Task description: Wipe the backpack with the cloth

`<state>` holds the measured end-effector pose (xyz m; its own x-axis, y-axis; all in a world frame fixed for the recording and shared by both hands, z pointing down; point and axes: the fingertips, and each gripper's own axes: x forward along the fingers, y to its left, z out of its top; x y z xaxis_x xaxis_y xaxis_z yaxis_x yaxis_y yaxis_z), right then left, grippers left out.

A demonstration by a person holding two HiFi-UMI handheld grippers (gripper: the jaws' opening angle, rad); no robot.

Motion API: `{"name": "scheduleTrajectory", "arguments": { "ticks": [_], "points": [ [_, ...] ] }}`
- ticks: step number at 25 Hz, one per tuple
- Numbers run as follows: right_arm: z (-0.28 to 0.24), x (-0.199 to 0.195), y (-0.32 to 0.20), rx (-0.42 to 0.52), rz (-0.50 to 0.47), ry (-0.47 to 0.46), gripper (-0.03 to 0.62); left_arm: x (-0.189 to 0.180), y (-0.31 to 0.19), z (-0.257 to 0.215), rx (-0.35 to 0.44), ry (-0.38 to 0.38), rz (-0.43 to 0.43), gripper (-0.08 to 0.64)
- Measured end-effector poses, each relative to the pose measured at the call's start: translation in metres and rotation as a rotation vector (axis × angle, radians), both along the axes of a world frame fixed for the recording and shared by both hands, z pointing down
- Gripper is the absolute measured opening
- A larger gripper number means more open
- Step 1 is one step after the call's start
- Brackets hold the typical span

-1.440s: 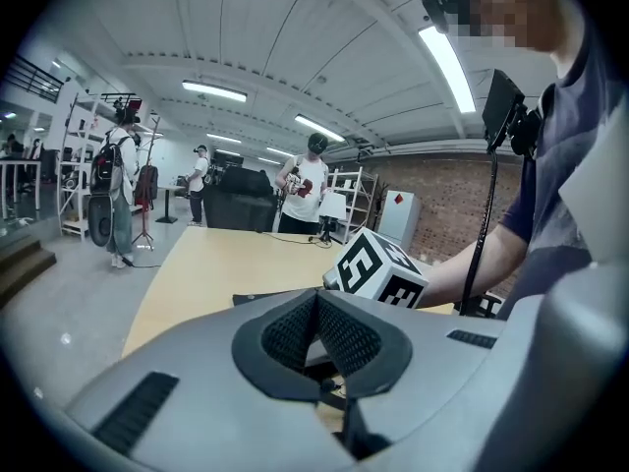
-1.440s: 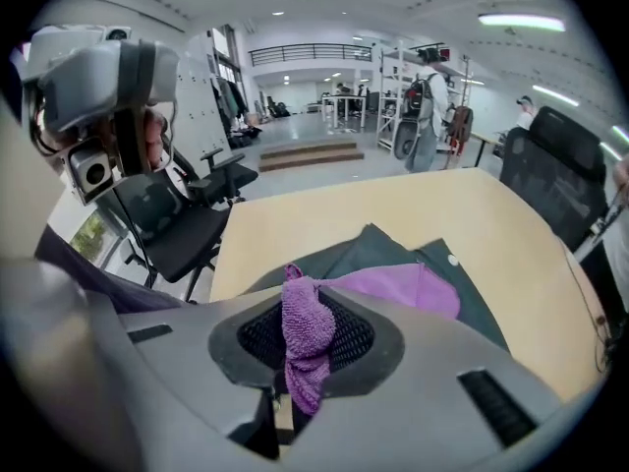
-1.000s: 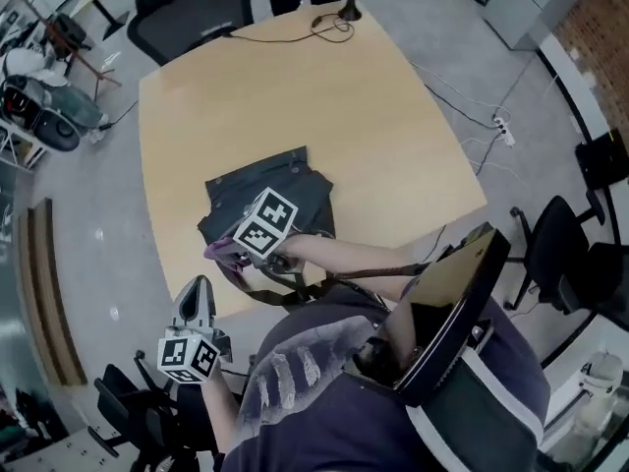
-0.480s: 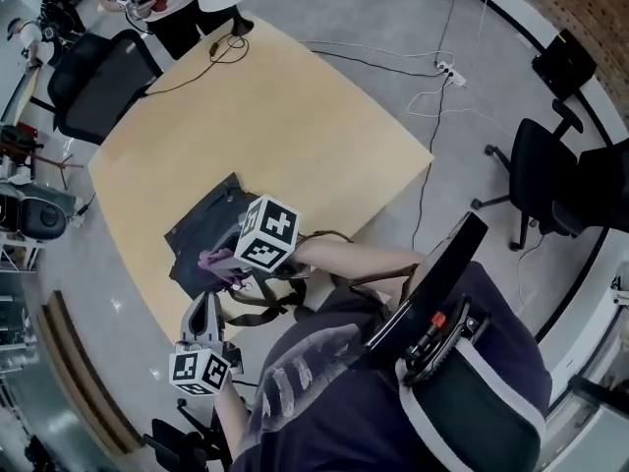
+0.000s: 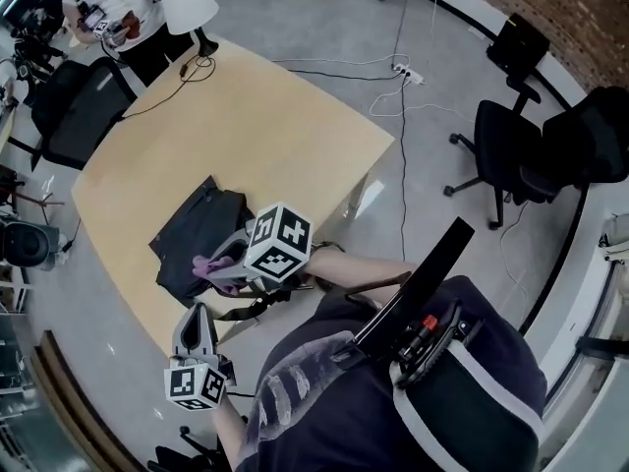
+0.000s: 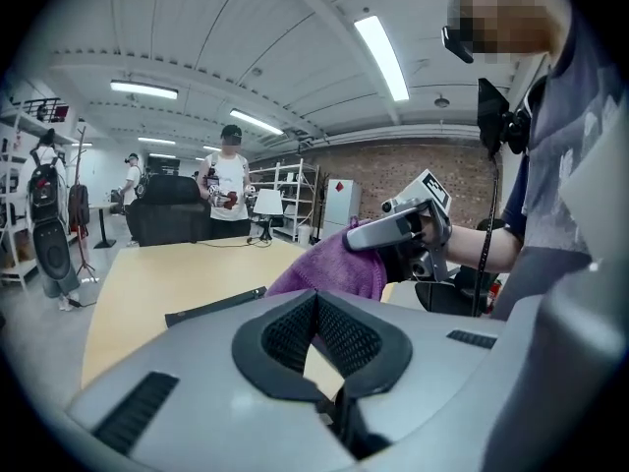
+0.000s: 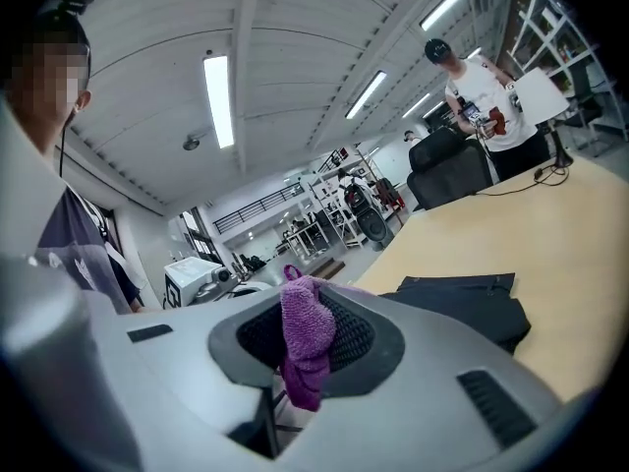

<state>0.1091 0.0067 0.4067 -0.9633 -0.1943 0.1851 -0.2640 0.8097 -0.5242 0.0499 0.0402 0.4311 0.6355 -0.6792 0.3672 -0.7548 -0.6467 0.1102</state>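
We see the dark backpack (image 5: 192, 229) lying flat on the light wooden counter (image 5: 265, 126), close to the edge nearest the person, with its straps trailing off that edge. At the near end of the backpack sits the purple cloth (image 5: 207, 263), bunched up and pinched in the right gripper (image 5: 220, 264), which reaches over the bag from the person's side with its marker cube uppermost. In the right gripper view the cloth (image 7: 307, 318) stands up between the black pads and hangs down below them, so that gripper is clamped on it, and the backpack (image 7: 462, 303) lies just ahead and to the right of the jaws. We cannot tell whether the cloth is pressing on the bag or held just above it.

The left gripper (image 5: 196, 315) hovers by the counter's near corner, apart from the backpack, pointing toward it. In its own view the left gripper (image 6: 316, 308) has its pad tips together with nothing between them, and beyond them we see the cloth (image 6: 334, 268) and a strip of the backpack (image 6: 211, 306).

Further out, a white-shaded lamp (image 5: 189, 6) stands at the far end of the counter, a person (image 5: 108, 8) stands behind it, and black office chairs (image 5: 511, 146) stand on the grey floor to the right
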Motion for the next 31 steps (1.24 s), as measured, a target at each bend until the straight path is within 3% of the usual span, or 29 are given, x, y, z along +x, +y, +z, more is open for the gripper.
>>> {"name": "scheduleTrajectory", "arguments": {
  "ticks": [6, 14, 20, 26, 31],
  "points": [
    [0.000, -0.011, 0.046, 0.009, 0.064, 0.034, 0.057, -0.007, 0.044, 0.007, 0.003, 0.086, 0.077, 0.008],
    [-0.010, -0.027, 0.101, 0.037, 0.121, 0.032, 0.057, -0.021, 0.088, 0.010, -0.012, 0.111, 0.148, 0.008],
    [-0.023, -0.010, 0.130, 0.054, 0.194, 0.041, 0.057, 0.003, 0.106, 0.015, -0.011, 0.170, 0.243, 0.008],
    [-0.041, 0.006, 0.153, 0.053, 0.205, 0.021, 0.057, 0.018, 0.118, -0.003, 0.036, 0.203, 0.267, 0.008],
    [-0.025, 0.037, 0.155, 0.029, 0.225, 0.013, 0.057, 0.043, 0.113, 0.012, 0.052, 0.228, 0.283, 0.008]
  ]
}}
